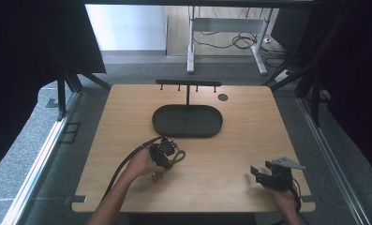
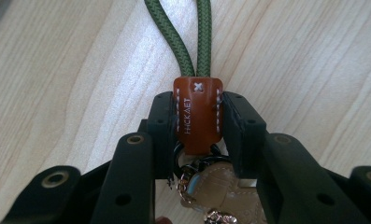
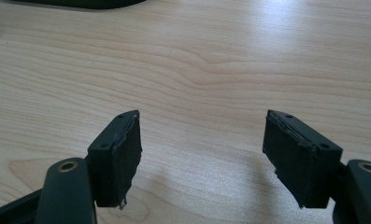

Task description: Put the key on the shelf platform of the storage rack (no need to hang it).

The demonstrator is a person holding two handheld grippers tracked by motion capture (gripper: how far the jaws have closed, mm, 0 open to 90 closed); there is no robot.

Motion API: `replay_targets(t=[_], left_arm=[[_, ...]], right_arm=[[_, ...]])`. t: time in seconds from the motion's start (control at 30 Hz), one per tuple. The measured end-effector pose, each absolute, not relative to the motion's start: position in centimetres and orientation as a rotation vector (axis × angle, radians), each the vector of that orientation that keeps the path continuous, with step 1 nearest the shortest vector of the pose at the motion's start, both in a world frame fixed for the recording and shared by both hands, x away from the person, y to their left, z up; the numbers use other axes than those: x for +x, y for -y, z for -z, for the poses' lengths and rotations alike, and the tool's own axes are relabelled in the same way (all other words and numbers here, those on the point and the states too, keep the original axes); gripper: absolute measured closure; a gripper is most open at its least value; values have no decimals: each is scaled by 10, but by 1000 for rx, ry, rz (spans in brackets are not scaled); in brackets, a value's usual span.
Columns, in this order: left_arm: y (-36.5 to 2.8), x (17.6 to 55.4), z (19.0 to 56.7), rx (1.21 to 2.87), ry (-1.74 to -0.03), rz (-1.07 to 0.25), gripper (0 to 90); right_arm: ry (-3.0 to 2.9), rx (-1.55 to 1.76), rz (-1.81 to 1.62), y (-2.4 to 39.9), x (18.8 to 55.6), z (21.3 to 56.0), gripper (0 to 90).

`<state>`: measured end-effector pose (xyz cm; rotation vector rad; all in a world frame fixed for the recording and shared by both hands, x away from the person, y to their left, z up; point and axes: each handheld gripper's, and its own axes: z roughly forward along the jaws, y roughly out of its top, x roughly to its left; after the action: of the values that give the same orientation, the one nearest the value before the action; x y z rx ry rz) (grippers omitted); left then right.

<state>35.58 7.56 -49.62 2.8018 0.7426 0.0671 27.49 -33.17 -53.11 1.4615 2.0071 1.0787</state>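
The left gripper (image 2: pixel 199 123) pinches the keyring's leather tab (image 2: pixel 198 114), seemingly bound for the hook stand (image 1: pixel 188 84); the right gripper (image 3: pixel 202 158) waits wide open, empty.

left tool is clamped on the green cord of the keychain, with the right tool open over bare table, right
Not quite. The left tool is clamped on the brown leather tab of the keychain, not on the green cord, which runs free beyond the jaws; the left gripper view shows this. The right tool is indeed open over bare table.
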Motion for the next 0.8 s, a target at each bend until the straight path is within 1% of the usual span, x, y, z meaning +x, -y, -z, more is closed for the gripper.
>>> replay_targets(t=[0.13, 0.4, 0.8], left_arm=[[-85, 354, 483, 2753, -742, -59, 668], [-102, 352, 452, 2680, -754, -106, 668], [-112, 354, 431, 2652, -760, -157, 668]], right_arm=[[-2005, 1463, -1079, 333, 275, 531, 287], [-2007, 1456, -1074, 331, 274, 531, 290], [-1997, 1459, -1076, 333, 274, 531, 300]])
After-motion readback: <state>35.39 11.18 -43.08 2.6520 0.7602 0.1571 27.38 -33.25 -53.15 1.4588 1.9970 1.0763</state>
